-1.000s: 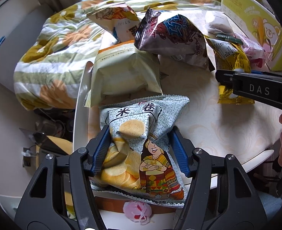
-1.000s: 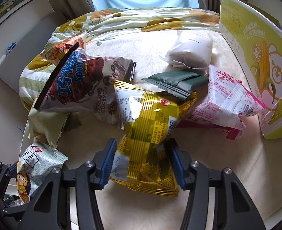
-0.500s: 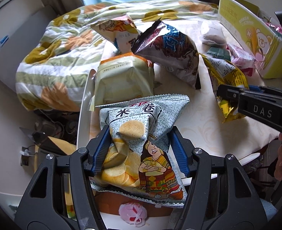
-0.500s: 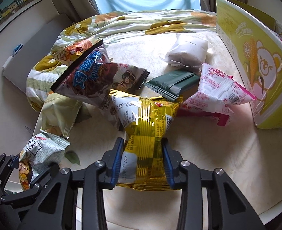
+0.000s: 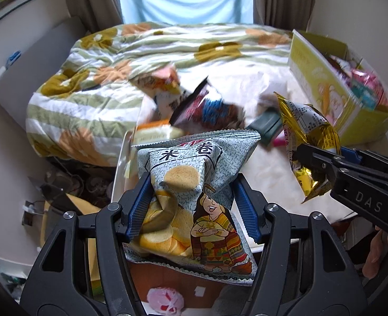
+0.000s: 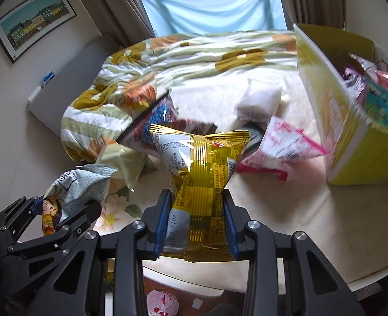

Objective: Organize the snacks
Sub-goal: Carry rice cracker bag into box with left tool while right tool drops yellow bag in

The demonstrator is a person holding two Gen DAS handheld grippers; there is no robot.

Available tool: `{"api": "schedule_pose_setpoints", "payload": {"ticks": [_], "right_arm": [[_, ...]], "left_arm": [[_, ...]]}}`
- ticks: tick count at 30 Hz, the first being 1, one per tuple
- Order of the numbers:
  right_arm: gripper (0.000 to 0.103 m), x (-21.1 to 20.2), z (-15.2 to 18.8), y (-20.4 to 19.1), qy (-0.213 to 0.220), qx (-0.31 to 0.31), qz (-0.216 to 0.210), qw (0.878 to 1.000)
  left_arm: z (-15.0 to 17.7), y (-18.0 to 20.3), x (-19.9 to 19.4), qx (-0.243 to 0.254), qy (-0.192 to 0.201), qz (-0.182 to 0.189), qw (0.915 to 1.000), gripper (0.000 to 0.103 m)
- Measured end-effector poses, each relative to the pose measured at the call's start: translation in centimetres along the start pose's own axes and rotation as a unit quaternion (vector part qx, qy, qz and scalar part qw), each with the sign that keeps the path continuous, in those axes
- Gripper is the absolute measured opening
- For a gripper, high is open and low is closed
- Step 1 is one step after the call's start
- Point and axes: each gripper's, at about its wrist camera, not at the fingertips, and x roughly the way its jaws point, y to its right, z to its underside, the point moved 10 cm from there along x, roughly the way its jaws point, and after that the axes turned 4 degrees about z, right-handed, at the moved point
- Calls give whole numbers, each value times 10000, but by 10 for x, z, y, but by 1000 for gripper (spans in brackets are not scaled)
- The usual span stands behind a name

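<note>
- My left hand-held gripper (image 5: 192, 208) pinched the pale rice-cracker bag (image 5: 194, 184) between its blue pads, lifted clear of the counter (image 5: 267, 184).
- Ahead of it, a beige packet (image 5: 154, 133), an orange bag (image 5: 165, 81) and a dark blue-lettered bag (image 5: 207, 108) lay unsorted.
- My right hand-held gripper (image 6: 197, 218) was clamped on the gold foil bag (image 6: 201, 173), also raised.
- Beyond it, a white pouch (image 6: 259, 101) and a pink packet (image 6: 275, 147) waited.
- Far right, the yellow box (image 6: 333, 121) held several snacks already; I judged the job partway done.
</note>
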Motion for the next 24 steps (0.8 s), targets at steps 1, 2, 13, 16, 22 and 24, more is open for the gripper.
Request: {"api": "schedule_pose_setpoints", "payload": {"ticks": [1,2,13,16,22,24], "right_arm": [[34,-8,-5,2,64,17,-14,10000],[34,-17,-13,7,142,27,-25,9999],[34,-105,-96,97,837,-9,193,9963],[34,-121,-120,133,979,1,327,9947],[34,-132,-159,204,1084,58,489,9929],[34,-130,-169,226,1066,94,546,9927]], "left_arm": [[-7,5,-3,13,44,29,10000,58],[-16,11,-8,30,109,53,9999,58],[-136,128,-35,256,870,751,9930,58],[-167,168,-30,342,983,881,9907,58],[-227,249,11,414,943,1119,9884,58],[-245,270,27,449,917,1138,9882,58]]}}
